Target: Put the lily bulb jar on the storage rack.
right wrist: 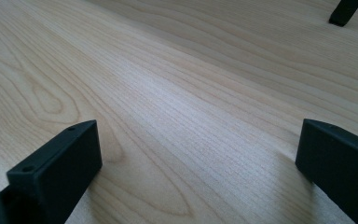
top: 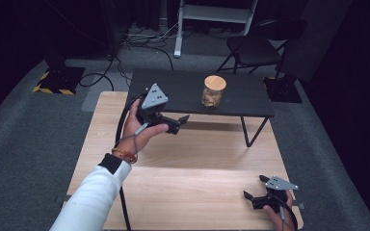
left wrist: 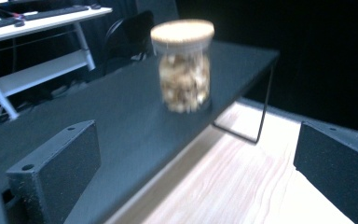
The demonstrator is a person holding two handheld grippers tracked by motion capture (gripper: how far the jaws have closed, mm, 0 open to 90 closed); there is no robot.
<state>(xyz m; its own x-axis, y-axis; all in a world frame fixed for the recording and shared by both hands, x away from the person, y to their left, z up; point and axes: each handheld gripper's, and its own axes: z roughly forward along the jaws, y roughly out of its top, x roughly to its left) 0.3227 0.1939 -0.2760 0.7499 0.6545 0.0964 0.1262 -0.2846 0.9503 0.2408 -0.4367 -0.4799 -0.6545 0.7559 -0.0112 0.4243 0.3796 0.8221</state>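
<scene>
Your left tongs (top: 182, 120) are spread wide with nothing between them, raised and aimed at the clear glass jar with the round wooden lid (top: 213, 91). It stands upright on the low black shelf (top: 250, 98), blurred, perhaps holding nuts. Your right tongs (top: 254, 189) gape empty, low over the pale wooden counter (top: 192, 183).

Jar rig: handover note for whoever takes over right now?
Left tongs: open, raised, aimed at the jar, not touching it.
Right tongs: open, low over the wooden table, holding nothing.
Jar: upright on the black shelf, lid on, apart from both tongs.
Done: nothing gripped.
Left: probably close the left tongs on the jar.
</scene>
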